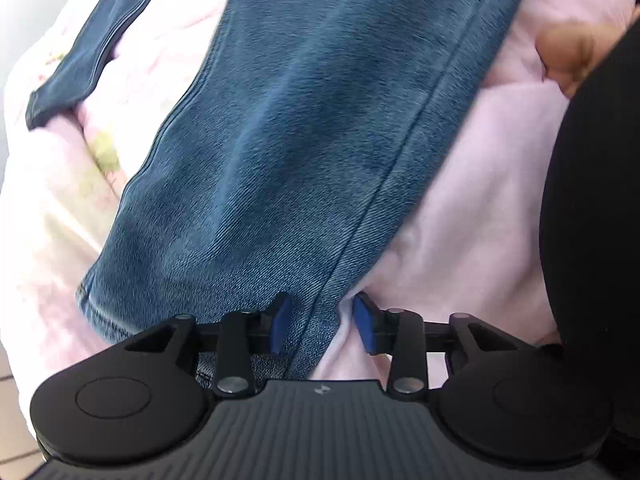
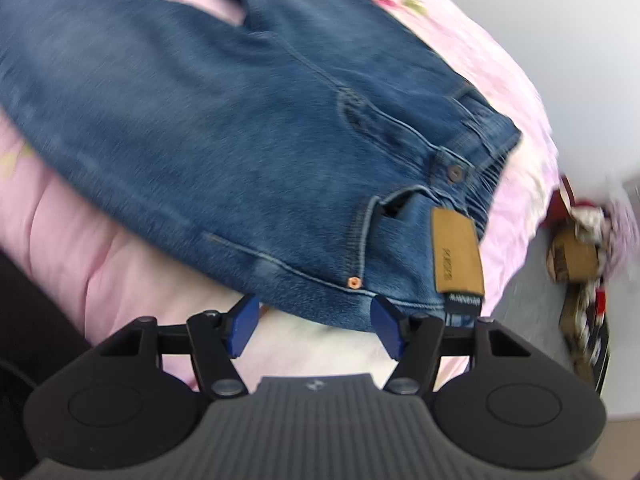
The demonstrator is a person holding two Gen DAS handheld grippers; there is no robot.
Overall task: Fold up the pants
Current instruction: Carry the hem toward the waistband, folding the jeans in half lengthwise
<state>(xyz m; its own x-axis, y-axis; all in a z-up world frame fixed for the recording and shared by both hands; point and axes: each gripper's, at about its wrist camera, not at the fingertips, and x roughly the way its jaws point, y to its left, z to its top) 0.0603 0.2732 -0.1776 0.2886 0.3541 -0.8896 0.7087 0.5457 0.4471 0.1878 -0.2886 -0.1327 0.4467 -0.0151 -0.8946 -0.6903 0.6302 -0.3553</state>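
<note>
Blue denim pants lie spread on a pink quilt. In the left wrist view one pant leg (image 1: 304, 128) runs up from my left gripper (image 1: 322, 322), whose open jaws straddle the leg's seamed edge near the hem; the other leg (image 1: 80, 56) lies at the upper left. In the right wrist view the waist end of the pants (image 2: 280, 152) shows a brown leather patch (image 2: 456, 252), a button and a pocket. My right gripper (image 2: 314, 326) is open, its blue pads at the pants' near side edge below the pocket, holding nothing.
The pink quilt (image 1: 460, 208) (image 2: 100, 256) covers the bed. A person's hand (image 1: 568, 56) and dark sleeve are at the right of the left wrist view. Boxes and clutter (image 2: 580, 256) stand on the floor beyond the bed's right edge.
</note>
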